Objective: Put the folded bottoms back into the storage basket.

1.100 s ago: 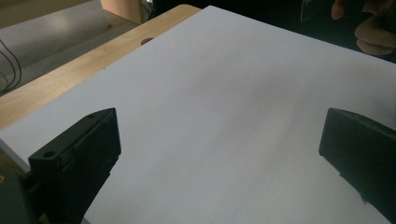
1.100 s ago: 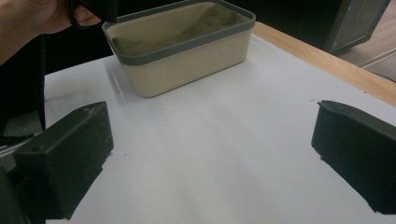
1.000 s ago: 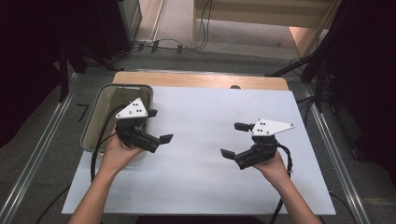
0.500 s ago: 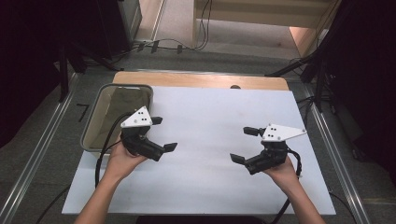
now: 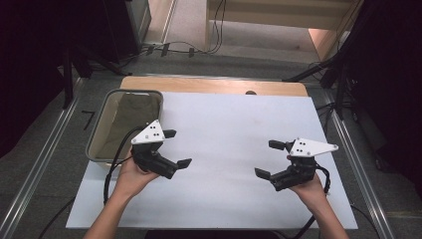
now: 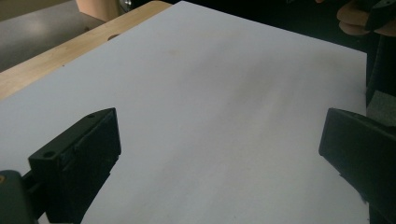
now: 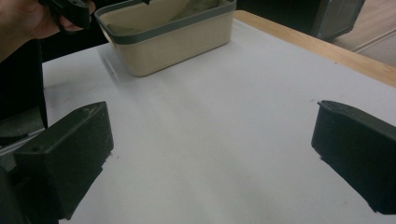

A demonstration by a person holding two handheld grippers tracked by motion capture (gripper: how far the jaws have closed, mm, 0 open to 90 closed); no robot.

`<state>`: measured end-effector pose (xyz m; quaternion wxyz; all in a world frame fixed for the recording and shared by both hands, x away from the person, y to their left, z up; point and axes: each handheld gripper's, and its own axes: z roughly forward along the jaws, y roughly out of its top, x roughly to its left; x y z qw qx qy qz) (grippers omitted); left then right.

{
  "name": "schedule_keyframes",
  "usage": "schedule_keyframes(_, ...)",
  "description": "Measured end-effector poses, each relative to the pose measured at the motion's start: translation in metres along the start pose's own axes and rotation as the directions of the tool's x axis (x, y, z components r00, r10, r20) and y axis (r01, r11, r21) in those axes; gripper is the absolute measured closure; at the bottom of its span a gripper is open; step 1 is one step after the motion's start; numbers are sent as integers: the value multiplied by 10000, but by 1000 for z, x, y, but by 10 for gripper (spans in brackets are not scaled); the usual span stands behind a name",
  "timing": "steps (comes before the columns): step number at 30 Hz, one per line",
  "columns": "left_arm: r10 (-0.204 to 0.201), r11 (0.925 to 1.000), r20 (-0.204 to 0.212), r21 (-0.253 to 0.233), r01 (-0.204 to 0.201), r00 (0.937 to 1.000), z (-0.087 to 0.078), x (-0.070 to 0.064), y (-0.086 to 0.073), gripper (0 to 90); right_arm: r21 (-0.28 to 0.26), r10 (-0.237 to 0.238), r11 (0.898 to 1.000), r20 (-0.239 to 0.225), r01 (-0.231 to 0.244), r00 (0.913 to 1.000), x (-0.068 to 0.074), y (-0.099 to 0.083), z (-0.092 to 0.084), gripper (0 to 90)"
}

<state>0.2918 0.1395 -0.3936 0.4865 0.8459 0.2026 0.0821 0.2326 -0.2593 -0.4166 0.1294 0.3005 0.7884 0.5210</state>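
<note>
We held our left gripper [image 5: 176, 148] above the white sheet [image 5: 224, 129] just right of the beige bin [image 5: 99, 130], its jaws spread wide and grasping nothing. Our right gripper [image 5: 270, 158] hovered well apart over the sheet's right side, jaws likewise released and empty. The bin sat at the table's left edge, near our left hand [image 5: 130, 174].
</note>
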Motion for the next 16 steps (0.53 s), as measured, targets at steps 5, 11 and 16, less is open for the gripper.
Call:
schedule_keyframes(5, -72, 10000, 5, -2, 72, 10000, -1, 2, -2, 0, -141, 70, 9999, 92, -69, 9999, -1, -1, -5, 0)
schedule_keyframes(11, -81, 9999, 12, -103, 81, 10000, -1, 1, -2, 0, -123, 111, 9999, 153, -109, 9998, -3, -3, -7, 0)
schedule_keyframes(16, -72, 9999, 16, -74, 72, 10000, 0, 1, -2, 0, -105, 97, 9999, 221, -95, 9997, -3, -4, -8, 0)
